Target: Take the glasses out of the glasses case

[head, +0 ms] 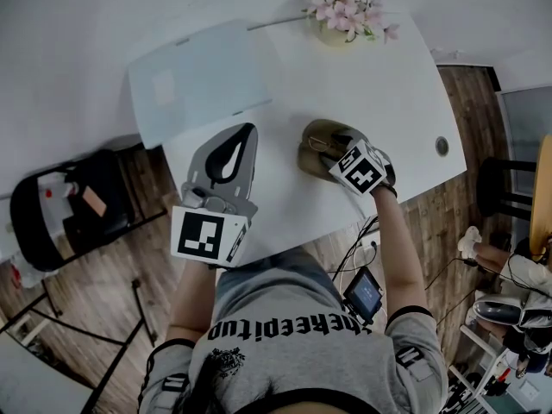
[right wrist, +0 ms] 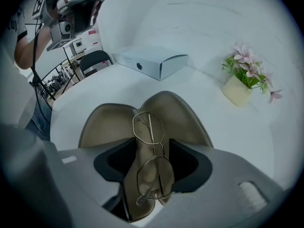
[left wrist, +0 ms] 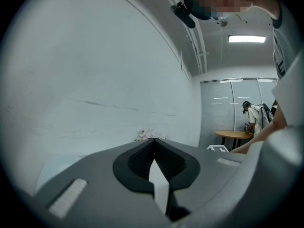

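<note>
The white surface (head: 405,102) carries an open tan glasses case (right wrist: 104,122). Left of the case, the left gripper (head: 248,130) is held level, jaws together and empty. Over the case, the right gripper (right wrist: 152,151) points down. Its jaws stand wide apart on either side of the thin-rimmed glasses (right wrist: 151,127), which lie in the case.

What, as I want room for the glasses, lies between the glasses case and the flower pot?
Nothing: only bare white table between the glasses case and the flower pot, per the head view.
</note>
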Motion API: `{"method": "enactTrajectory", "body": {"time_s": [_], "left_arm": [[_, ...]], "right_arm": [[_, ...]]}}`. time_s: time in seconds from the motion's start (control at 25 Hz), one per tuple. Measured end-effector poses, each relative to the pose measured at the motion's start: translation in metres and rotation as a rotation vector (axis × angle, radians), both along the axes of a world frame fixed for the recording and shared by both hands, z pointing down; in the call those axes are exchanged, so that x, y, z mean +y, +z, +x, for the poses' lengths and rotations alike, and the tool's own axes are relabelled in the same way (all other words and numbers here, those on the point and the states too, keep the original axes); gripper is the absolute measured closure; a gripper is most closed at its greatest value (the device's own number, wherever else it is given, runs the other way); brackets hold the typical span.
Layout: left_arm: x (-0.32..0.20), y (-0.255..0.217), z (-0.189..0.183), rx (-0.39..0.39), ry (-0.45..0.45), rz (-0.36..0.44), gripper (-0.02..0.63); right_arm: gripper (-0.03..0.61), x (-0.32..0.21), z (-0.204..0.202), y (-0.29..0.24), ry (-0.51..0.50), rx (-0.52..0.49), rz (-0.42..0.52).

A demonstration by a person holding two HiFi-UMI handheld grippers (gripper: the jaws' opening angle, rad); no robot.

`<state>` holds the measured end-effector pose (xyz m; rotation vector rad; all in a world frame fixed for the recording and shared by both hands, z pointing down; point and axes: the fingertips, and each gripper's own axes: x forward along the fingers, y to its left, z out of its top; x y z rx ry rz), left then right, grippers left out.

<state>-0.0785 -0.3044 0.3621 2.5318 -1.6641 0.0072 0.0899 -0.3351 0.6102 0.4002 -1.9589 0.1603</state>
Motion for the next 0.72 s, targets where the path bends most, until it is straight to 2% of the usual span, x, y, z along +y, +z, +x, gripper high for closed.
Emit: {"method": "enactTrajectory", "body": {"time_s": [0.2, 0.44, 0.72], "left_arm": [[-0.002, 0.002, -0.003, 0.006, -0.005, -0.001, 0.594], [-0.001, 0.002, -0.002, 0.006, -0.001, -0.001, 0.594], [0.000, 0.000, 0.003, 0.008, 0.007, 0.003, 0.594]], "right_arm": [[0.404, 0.003, -0.003, 0.002, -0.018, -0.017, -0.029], [0.474, 0.008, -0.004, -0.004, -0.028, -0.050, 0.015], [0.483, 0.009, -0.008, -0.035, 0.082, -0.200, 0.072]]}}
